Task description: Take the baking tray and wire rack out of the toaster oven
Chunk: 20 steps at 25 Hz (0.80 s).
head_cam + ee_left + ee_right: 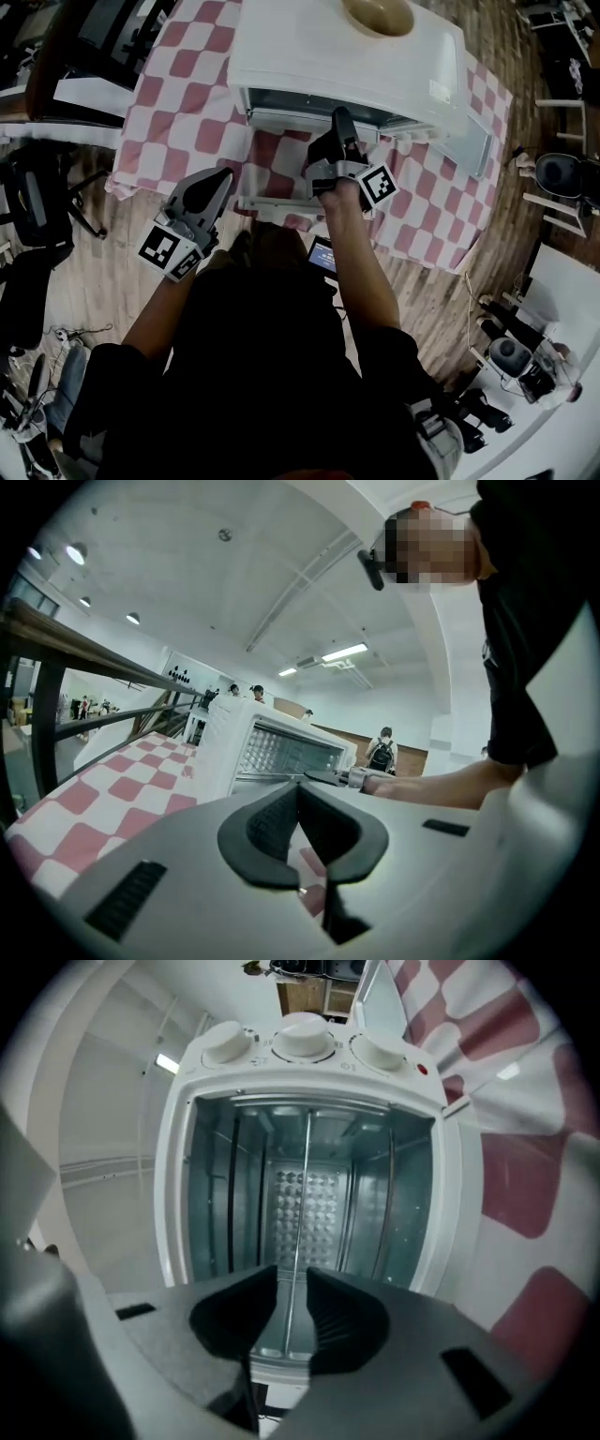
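Inside the open toaster oven (pixel 305 1147), one thin shelf edge (pixel 307 1185) crosses the middle of the cavity. Seen edge-on, I cannot say whether it is the baking tray, the wire rack, or both stacked. Nothing has come out yet. The oven stands toward the far edge of the surface (pixel 450 234), its mouth facing the near edge. A row of knobs (pixel 302 1035) sits on one side and a tan bowl (pixel 378 14) on its roof.

My right gripper (pixel 291 1279) is at the mouth, rolled so that its jaws stand one above the other. They are narrowly apart and lined up on that shelf edge, and as far as I can see they are not pressing on it. My left gripper (pixel 223 178) waits by the near left corner over the checked cloth (pixel 187 84), its jaws together on nothing.

I judge this to be the reach for the first piece. Next I should slide the right gripper's jaws over the front edge, close them, and draw the piece straight out level, keeping it clear of the side rails.
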{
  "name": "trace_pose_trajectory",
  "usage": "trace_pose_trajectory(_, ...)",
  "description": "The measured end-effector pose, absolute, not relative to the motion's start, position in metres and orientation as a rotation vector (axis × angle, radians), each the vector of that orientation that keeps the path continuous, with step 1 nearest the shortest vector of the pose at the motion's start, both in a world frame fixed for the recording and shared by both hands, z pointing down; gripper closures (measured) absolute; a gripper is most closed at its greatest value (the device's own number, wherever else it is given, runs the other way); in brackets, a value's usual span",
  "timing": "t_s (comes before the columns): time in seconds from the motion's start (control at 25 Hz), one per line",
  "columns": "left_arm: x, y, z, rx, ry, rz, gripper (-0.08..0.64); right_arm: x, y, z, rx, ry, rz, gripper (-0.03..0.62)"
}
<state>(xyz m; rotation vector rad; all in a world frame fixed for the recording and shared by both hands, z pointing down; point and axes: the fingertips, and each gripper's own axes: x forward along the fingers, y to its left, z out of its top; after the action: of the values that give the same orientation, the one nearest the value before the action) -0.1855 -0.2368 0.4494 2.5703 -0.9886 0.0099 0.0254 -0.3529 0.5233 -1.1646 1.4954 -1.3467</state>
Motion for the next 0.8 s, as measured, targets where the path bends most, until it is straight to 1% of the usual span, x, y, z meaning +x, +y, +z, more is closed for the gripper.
trace_pose_trajectory(0.52,-0.196,-0.256,0.47,2.483,-1.055,0.043,0.569,0.018,-0.427,0.53,-1.089,1.529,-1.357,0.5)
trace_pose_trajectory(0.64,-0.195,-0.258,0.47,2.47,-1.053,0.028,0.569,0.017,-0.434,0.527,-1.084,1.525,-1.357,0.531)
trace_pose_trajectory(0.68,-0.194,-0.258,0.469,2.473,-1.05,0.028,0.569,0.017,-0.435,0.526,-1.084,1.525,-1.356,0.565)
trace_pose_trajectory(0.72,-0.193,-0.258,0.469,2.475,-1.047,0.028,0.569,0.017,-0.436,0.526,-1.081,1.528,-1.355,0.578)
trace_pose_trajectory(0.8,-0.193,-0.257,0.468,2.474,-1.046,0.03,0.57,0.017,-0.436,0.525,-1.07,1.535,-1.359,0.581)
